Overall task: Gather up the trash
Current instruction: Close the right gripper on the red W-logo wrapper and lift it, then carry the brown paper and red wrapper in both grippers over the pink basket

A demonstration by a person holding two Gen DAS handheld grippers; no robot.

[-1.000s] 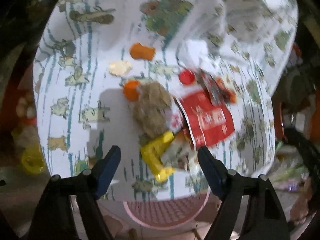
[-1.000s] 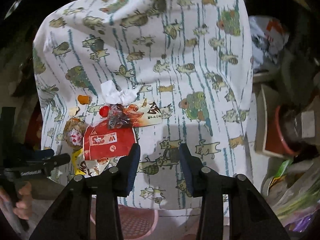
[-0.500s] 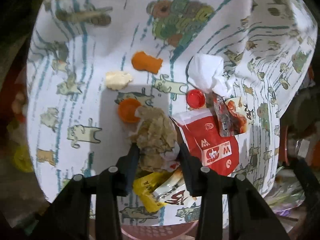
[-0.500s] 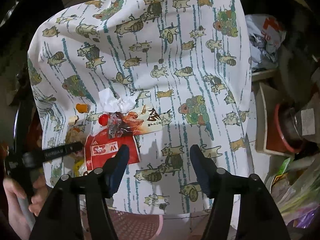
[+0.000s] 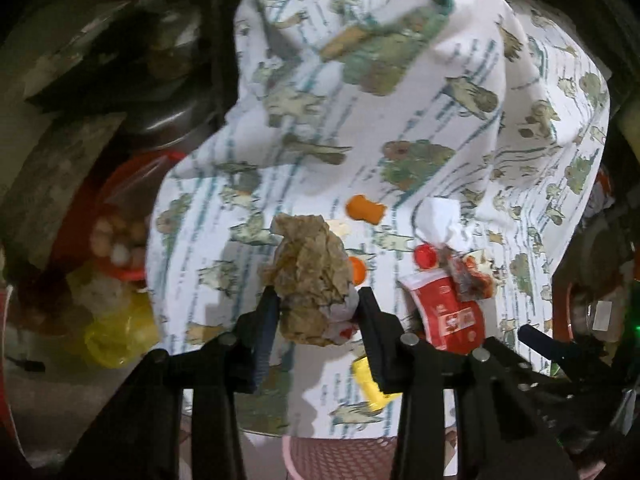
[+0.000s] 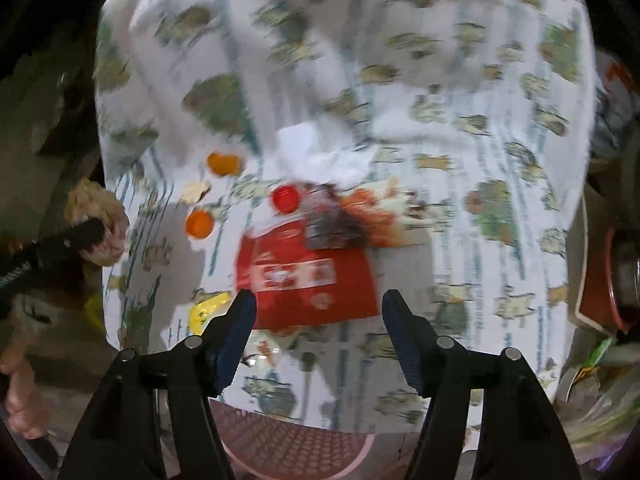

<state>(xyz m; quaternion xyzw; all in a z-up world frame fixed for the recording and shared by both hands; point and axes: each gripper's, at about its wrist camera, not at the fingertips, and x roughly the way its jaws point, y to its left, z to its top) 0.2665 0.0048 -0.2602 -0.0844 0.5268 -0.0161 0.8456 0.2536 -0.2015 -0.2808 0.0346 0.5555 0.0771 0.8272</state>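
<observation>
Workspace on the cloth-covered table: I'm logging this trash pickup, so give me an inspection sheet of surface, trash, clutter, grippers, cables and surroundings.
Surface: patterned cloth with printed animals, rumpled at the far end.
Job's things: crumpled brown paper wad; red wrapper; white tissue; red cap; orange cap; orange scrap; yellow packet; pink basket at the near edge.
Clutter: yellow bag and a red container off the table's left side.
Grippers: left hand-held gripper shut on the paper wad, lifted clear of the cloth; right hand-held gripper open above the red wrapper, image blurred.
Cables: nothing seen.
Surroundings: dark, crowded with household goods.
</observation>
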